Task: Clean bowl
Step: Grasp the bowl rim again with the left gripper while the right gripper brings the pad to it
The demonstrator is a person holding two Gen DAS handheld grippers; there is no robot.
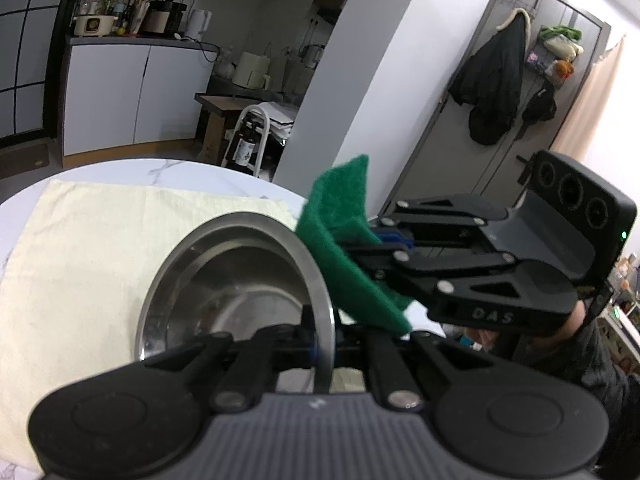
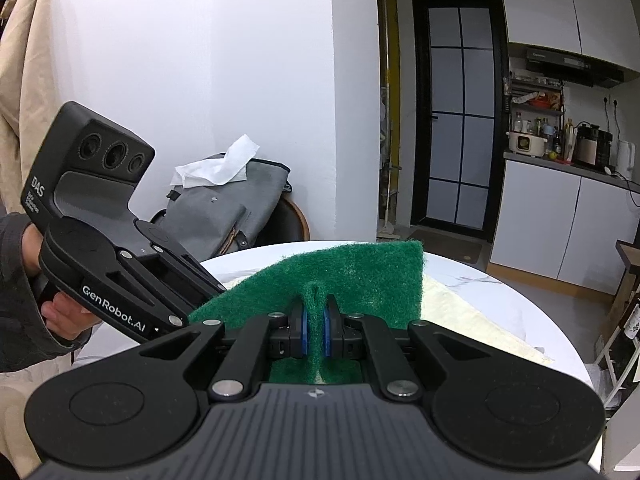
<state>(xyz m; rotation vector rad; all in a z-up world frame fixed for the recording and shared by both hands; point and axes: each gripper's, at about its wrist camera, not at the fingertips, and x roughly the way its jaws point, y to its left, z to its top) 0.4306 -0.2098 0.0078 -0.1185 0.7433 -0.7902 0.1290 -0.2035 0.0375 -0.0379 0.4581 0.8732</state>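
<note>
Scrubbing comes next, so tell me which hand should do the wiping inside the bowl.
Right. Its tool is already clamped on the green scouring pad, held just beside the steel bowl. The left tool is shut on the bowl's rim, steadying it.

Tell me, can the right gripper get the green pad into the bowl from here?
Probably yes: the right gripper pinches the green scouring pad just beside the steel bowl, which the left gripper holds by its rim, mouth unobstructed.
</note>
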